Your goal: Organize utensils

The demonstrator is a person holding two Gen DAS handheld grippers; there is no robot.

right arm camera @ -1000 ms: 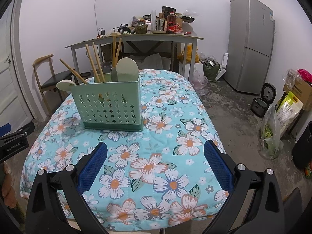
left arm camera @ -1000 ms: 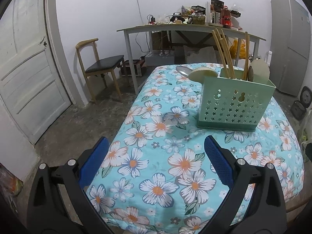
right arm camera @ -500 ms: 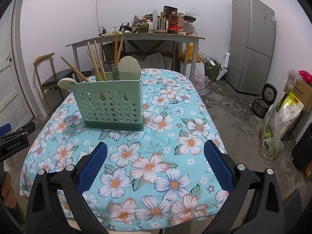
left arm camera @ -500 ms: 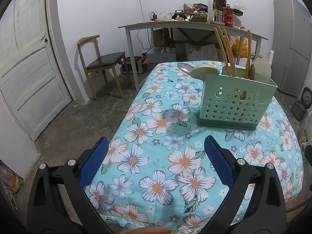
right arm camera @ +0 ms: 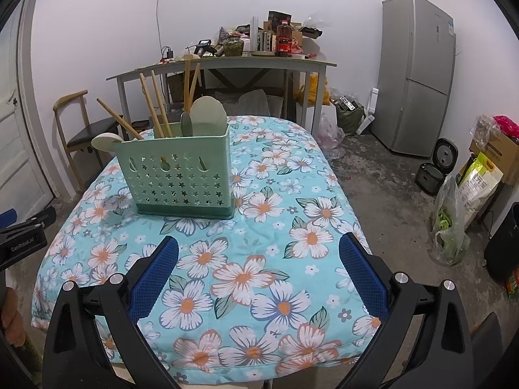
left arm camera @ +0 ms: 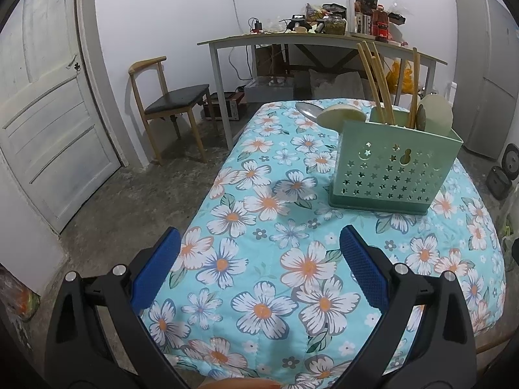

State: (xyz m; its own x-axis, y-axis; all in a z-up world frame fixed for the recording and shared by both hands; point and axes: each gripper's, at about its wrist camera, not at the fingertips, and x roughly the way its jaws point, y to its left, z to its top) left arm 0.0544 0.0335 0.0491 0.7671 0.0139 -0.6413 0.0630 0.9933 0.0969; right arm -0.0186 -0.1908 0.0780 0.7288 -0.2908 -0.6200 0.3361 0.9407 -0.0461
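Green utensil caddy (right arm camera: pixel 176 175) upright on floral tablecloth (right arm camera: pixel 259 272), chopsticks (right arm camera: pixel 155 105) jutting upward, leaning left. Left gripper (left arm camera: pixel 259 267) and right gripper (right arm camera: pixel 258 267) both spread wide, empty.

I am in a lived-in home room used for kitchen storage: a fridge (right arm camera: pixel 418 74), rice cookers (right arm camera: pixel 434 168) on bare concrete floor (right arm camera: pixel 382 194), a cluttered side table (right arm camera: pixel 227 64), wooden chair (left arm camera: pixel 168 107), panelled door (left arm camera: pixel 42 113).

Even, soft indoor light; sharp focus; strong fisheye bending; dark corners.
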